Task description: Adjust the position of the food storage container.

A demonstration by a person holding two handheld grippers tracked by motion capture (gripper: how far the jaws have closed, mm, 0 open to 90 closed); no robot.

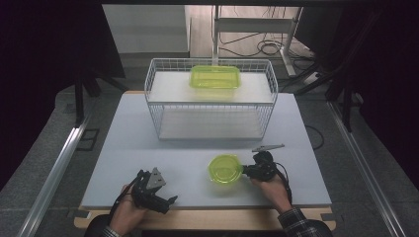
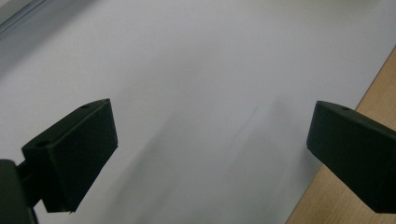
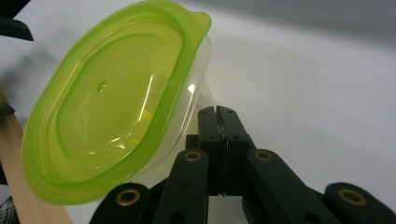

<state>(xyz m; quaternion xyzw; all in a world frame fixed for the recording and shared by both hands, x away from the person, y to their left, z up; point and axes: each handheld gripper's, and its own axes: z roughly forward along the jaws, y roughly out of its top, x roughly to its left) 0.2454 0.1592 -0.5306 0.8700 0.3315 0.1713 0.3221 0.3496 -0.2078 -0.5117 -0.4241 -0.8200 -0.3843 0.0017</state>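
Plainly unlabelled, the round green-lidded container point(image 1: 225, 168) is pinched by the right hand-held gripper point(image 1: 245, 170); the left hand-held gripper point(image 1: 170, 201) stands spread.

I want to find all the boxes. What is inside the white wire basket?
On the upper shelf of the white wire basket sits a green-lidded rectangular container. The lower shelf looks bare. The lid hides whatever the container holds.

No writing to read anywhere: no label, brand, number or sign on the tubs, the basket or the table.
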